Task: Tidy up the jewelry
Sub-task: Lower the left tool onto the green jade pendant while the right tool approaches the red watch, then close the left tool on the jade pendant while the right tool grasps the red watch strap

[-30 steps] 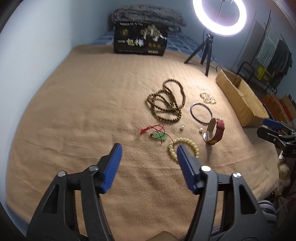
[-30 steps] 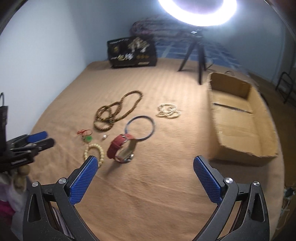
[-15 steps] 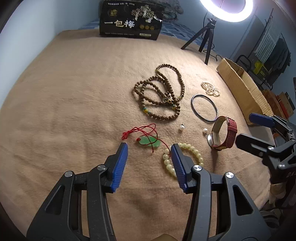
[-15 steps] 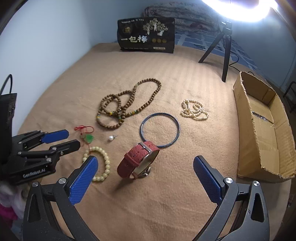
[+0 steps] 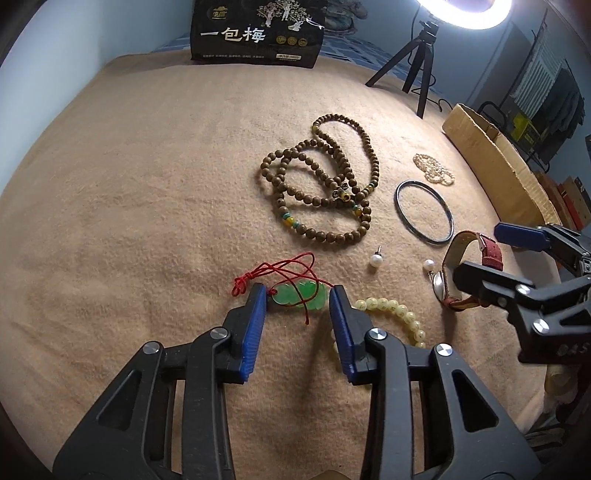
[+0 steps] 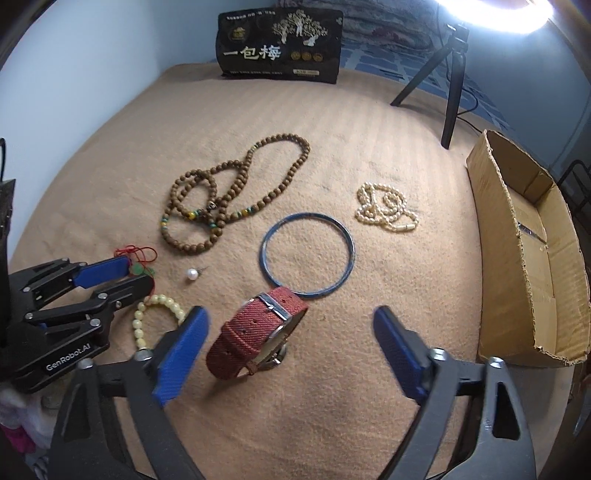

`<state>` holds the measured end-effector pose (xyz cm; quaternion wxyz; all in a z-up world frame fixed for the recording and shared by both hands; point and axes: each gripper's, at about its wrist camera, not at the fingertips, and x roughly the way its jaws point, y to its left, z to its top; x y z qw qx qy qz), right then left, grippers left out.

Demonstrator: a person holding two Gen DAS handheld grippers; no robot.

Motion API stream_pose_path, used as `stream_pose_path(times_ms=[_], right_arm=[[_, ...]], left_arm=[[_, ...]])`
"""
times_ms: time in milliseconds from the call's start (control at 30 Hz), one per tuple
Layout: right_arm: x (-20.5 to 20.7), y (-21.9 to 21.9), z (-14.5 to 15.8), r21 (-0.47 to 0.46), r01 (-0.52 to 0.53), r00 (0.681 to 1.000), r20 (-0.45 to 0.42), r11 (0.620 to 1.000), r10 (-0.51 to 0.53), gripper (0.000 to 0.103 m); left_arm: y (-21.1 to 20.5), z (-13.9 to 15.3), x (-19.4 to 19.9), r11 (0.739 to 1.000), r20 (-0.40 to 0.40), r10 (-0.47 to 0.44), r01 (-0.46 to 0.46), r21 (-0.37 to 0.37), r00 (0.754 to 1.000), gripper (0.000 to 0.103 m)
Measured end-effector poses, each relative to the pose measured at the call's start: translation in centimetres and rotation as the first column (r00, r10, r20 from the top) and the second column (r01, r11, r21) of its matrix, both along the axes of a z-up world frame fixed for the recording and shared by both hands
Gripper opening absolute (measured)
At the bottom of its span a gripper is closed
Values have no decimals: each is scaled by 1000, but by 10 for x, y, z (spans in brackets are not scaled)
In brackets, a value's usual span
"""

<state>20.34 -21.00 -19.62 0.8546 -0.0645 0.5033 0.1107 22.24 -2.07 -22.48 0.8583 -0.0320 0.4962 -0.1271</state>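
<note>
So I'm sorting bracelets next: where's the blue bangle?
In the right wrist view, the bangle lies flat mid-blanket, between the brown beads and pearl strand, just beyond the red watch.

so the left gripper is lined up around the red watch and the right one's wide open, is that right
Not quite. The left gripper is lined up around the green pendant, as the left wrist view shows. The red watch lies in front of the right gripper, which is indeed wide open.

Blue walls (image 6: 92, 74), ring light (image 5: 465, 14)
</note>
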Motion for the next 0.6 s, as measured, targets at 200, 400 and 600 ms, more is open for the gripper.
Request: stream_pose_path(times_ms=[200,400,600], right_arm=[[0,-8,2,36,13,1000,-6,999,-13,67],[-3,-16,7,90,14,1000,-12,996,-13,36],[-2,-25,2,84,37,999,-28,996,-35,24]], left_arm=[[-5,-3,1,999,14,-16,16,39,1000,32],[-4,-4,-2,999,31,-21,19,41,999,31],[-3,-4,-3,999,38,-21,20,37,999,31]])
